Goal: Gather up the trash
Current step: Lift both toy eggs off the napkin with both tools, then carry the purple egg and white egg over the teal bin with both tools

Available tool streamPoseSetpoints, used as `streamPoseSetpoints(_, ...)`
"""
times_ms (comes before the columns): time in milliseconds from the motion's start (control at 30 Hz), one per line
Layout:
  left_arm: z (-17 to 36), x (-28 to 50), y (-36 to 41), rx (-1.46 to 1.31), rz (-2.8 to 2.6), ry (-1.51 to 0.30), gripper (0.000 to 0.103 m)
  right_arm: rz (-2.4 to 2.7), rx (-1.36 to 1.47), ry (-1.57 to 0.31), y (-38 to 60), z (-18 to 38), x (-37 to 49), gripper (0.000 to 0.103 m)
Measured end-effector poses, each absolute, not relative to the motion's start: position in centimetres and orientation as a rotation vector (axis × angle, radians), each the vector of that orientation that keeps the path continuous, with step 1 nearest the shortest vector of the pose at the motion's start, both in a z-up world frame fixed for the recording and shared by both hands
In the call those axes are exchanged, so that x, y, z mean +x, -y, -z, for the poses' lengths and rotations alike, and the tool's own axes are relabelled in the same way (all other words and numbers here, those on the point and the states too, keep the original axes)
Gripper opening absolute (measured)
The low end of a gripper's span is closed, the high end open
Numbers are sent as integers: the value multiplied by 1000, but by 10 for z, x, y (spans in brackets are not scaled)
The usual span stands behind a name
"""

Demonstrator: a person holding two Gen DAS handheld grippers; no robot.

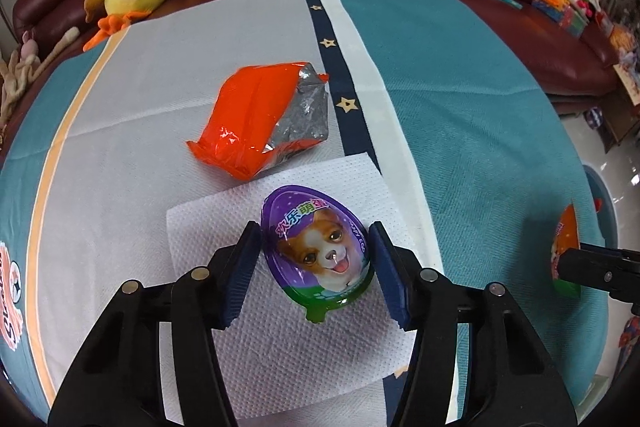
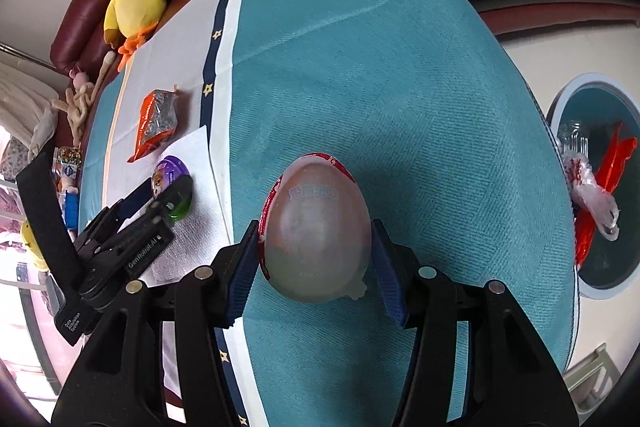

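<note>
Since both are thin plastic egg halves, they look light, stiff and slick.
Purple egg (image 1: pixel 318 251): on the white paper towel (image 1: pixel 256 307), between the left gripper (image 1: pixel 316 275) pads, jaws closed to its sides; whether they bite, I cannot tell.
Writing: "欢乐萌蛋", dog face.
Second egg (image 2: pixel 316 231): back up, faint unreadable print, flanked by the right gripper (image 2: pixel 314 267) on the teal cloth (image 2: pixel 400 67).
Hold: across the widest flanks.
Farther: orange wrapper (image 1: pixel 260 115); bin (image 2: pixel 596 187) at right.
</note>
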State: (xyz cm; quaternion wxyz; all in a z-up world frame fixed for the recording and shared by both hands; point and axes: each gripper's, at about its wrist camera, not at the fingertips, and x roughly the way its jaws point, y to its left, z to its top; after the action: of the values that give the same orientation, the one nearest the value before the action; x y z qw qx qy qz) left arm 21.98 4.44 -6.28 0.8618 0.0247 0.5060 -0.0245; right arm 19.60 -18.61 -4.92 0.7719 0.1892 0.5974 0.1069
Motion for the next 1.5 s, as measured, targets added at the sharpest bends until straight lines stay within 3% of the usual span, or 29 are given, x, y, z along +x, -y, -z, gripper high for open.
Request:
streamPoseSetpoints(433,39,192,-57,-39,174,-1019,56,-233,420,-1281,194,51,185,52)
streamPoseSetpoints(867,30,174,-21,-8,247,-1030,56,-216,472,-1233,223,39,168,52)
streamPoseSetpoints(1500,7,154,178,201,614,-980,56,62,621,-1023,420,-3,94,52)
